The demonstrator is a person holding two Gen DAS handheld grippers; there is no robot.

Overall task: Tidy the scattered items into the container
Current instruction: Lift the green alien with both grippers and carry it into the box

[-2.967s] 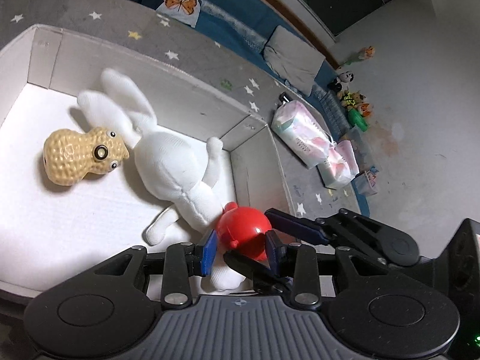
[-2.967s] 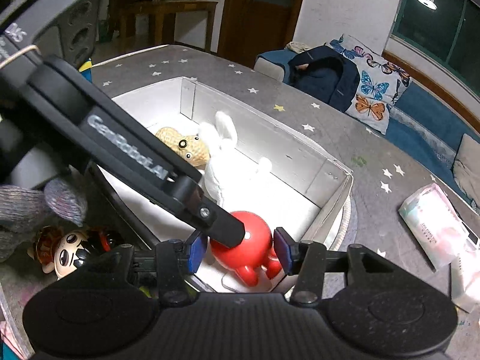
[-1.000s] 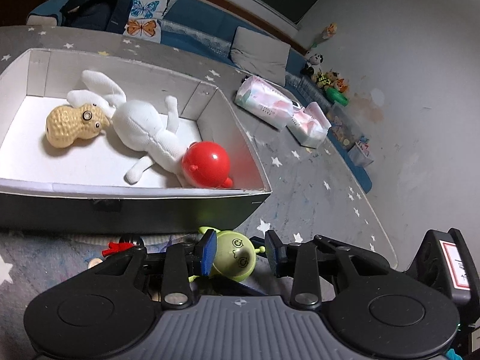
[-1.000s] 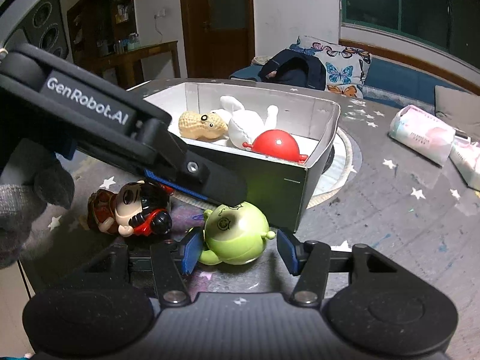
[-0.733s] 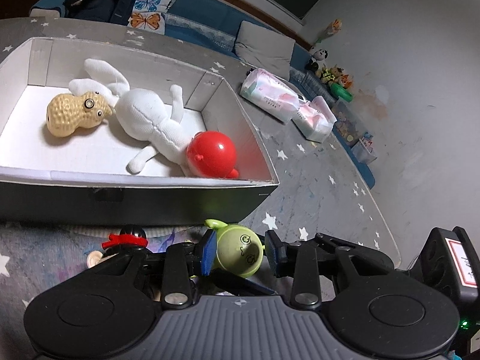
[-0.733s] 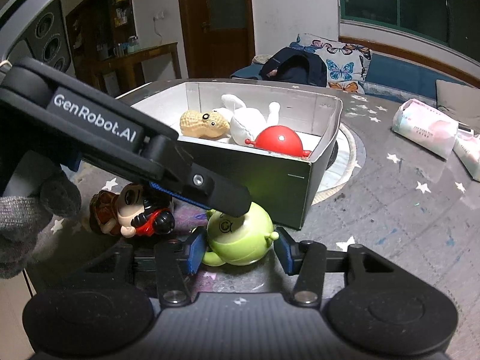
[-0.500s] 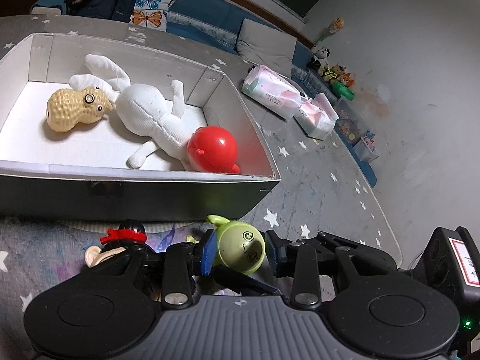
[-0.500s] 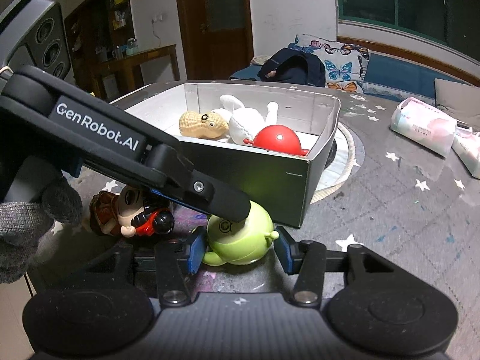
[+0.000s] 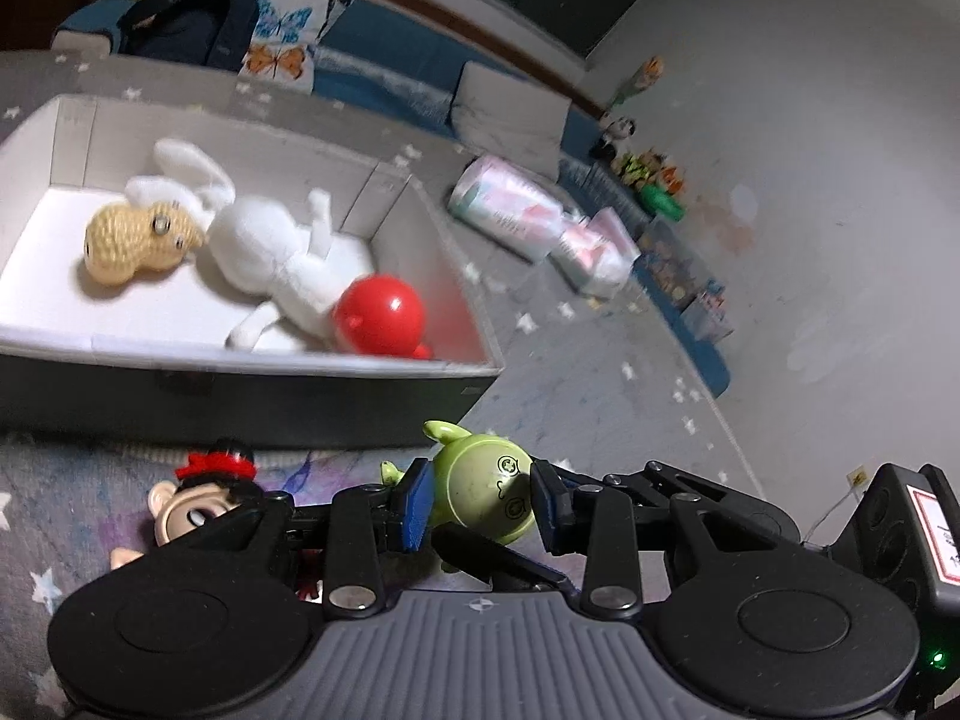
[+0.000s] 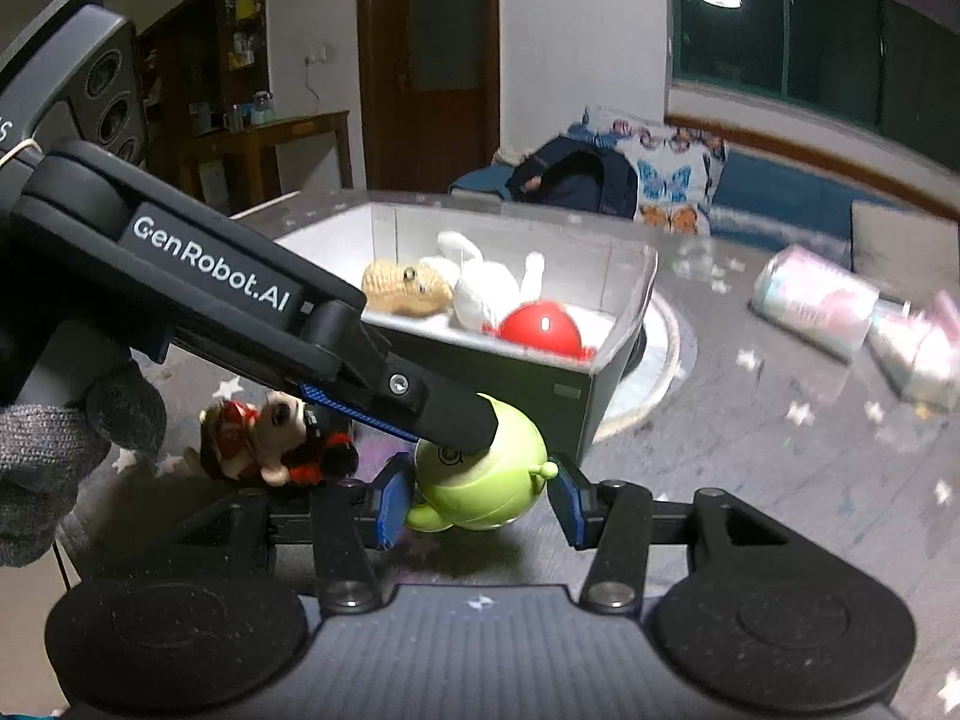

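Note:
A green alien toy (image 9: 483, 495) (image 10: 480, 480) sits between the pads of both grippers, near the front corner of the box. My left gripper (image 9: 480, 501) is closed on it from the sides. My right gripper (image 10: 477, 501) brackets the same toy, its right pad slightly off the toy. The white box (image 9: 384, 363) (image 10: 624, 300) holds a peanut plush (image 9: 135, 240), a white rabbit plush (image 9: 282, 258) and a red round toy (image 9: 378, 315). A dark-haired doll (image 9: 201, 495) (image 10: 273, 438) lies on the table left of the green toy.
The grey star-patterned table (image 9: 600, 372) carries two pink tissue packs (image 9: 510, 216) at the far right. A round white mat (image 10: 660, 354) lies under the box. A sofa with cushions (image 9: 288, 30) stands behind.
Both grippers have lifted slightly with the green toy between them; the view is blurred by motion. The left jaws have tightened on the toy.

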